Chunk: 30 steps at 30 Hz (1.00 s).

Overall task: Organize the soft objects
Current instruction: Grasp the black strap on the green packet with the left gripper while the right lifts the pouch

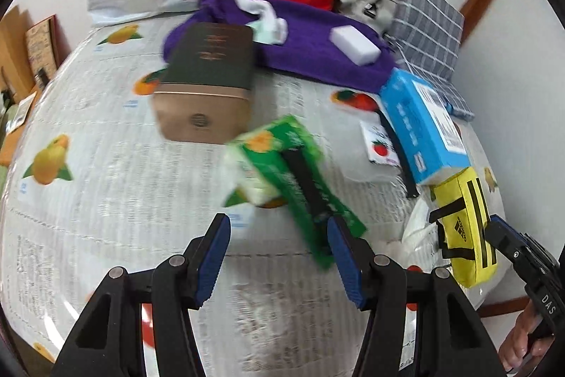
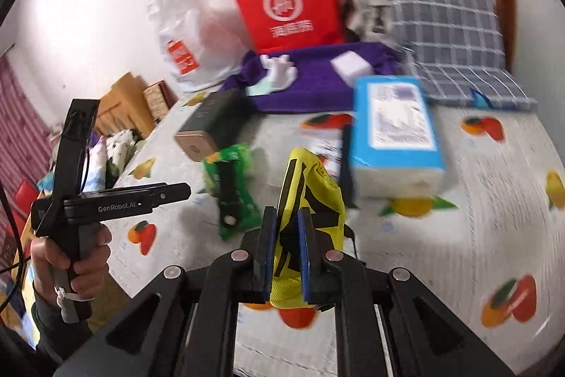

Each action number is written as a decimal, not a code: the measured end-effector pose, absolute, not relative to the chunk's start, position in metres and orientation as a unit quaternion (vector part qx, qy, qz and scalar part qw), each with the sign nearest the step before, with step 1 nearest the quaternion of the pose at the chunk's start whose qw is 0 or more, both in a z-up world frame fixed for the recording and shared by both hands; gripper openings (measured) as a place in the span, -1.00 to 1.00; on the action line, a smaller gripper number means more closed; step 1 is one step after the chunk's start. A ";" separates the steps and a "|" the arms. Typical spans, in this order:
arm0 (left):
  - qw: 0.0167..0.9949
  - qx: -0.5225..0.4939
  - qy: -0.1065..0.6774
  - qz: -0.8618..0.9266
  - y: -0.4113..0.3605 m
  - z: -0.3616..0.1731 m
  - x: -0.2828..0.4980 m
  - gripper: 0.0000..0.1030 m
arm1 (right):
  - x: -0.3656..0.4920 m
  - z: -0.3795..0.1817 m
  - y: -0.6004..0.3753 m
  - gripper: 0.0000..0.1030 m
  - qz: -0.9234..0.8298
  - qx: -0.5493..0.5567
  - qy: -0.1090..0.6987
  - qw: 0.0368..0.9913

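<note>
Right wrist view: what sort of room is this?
Probably a home bedroom. The work surface looks like a bed under a fruit-print cover, a checked pillow leans on the wall, and shopping bags such as the red bag stand behind.

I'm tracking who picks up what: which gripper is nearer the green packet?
Left. The left gripper hangs open right over the green packet's near end, not gripping it. The right gripper is off to the packet's right, shut on the yellow pouch.
</note>
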<state>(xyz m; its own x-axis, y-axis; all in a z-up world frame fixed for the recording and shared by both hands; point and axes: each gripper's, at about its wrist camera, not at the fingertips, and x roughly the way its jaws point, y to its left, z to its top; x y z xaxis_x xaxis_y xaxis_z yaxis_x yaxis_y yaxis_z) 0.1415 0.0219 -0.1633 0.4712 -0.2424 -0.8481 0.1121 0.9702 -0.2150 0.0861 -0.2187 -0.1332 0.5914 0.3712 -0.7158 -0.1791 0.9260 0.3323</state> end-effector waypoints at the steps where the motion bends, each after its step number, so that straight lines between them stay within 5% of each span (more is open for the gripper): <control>1: 0.855 -0.060 0.504 -0.108 0.014 -0.166 0.143 0.07 | 0.086 -0.138 -0.226 -0.77 0.152 0.122 0.427 0.883; 8: 0.855 -0.023 0.511 -0.087 -0.023 -0.186 0.160 0.07 | 0.082 -0.168 -0.258 -0.64 0.120 0.145 0.449 0.873; 15: 0.851 -0.023 0.521 -0.063 -0.011 -0.195 0.162 -0.55 | 0.079 -0.179 -0.258 -0.01 0.101 0.103 0.455 0.879; 17: 0.851 -0.029 0.520 -0.066 -0.003 -0.189 0.156 -0.58 | 0.078 -0.182 -0.257 0.02 0.098 0.097 0.457 0.878; 22: 0.848 -0.070 0.519 -0.083 0.023 -0.184 0.144 -0.60 | 0.077 -0.186 -0.253 0.60 0.079 0.092 0.448 0.886; 30: 0.850 -0.071 0.515 -0.085 0.046 -0.191 0.133 -0.62 | 0.086 -0.206 -0.244 0.69 0.055 0.081 0.471 0.877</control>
